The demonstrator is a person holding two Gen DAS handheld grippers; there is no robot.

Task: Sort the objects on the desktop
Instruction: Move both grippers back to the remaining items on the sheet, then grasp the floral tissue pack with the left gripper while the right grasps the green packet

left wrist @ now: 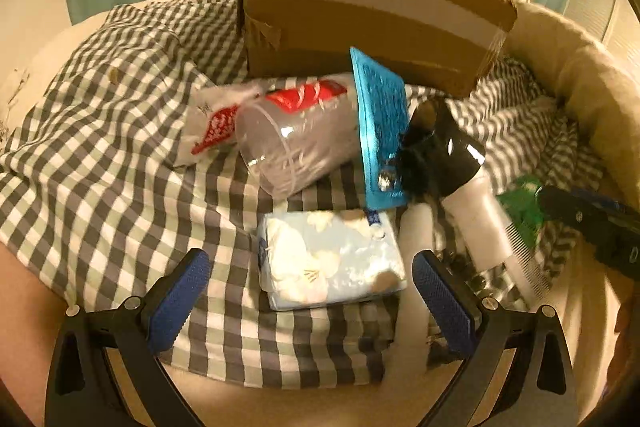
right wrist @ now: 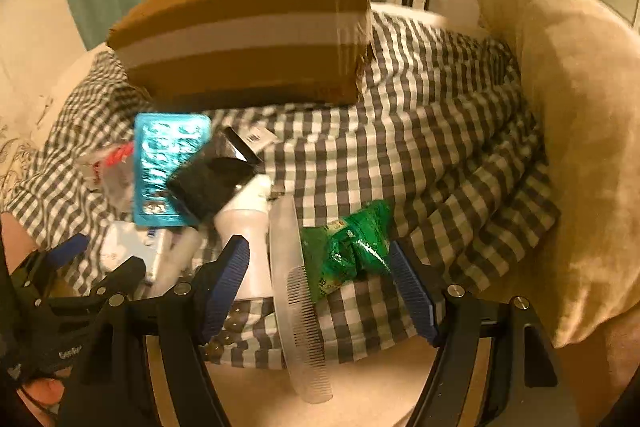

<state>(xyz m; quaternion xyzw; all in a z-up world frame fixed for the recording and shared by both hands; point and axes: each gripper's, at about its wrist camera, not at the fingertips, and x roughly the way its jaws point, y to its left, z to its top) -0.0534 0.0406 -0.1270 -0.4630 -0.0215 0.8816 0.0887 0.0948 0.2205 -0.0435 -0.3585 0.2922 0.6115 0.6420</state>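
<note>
Green packet (right wrist: 352, 243) between right gripper (right wrist: 320, 291) spread fingers (right wrist: 412, 293)

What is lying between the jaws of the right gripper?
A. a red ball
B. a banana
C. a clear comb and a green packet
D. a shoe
C: in the right wrist view the clear comb and the green packet lie on the checked cloth between the open jaws.

Left gripper (left wrist: 312, 291) jaws apart over a pale blue tissue pack (left wrist: 332, 259) on checked cloth (left wrist: 100, 147); clear cup (left wrist: 292, 143), possibly plastic, behind.
</note>
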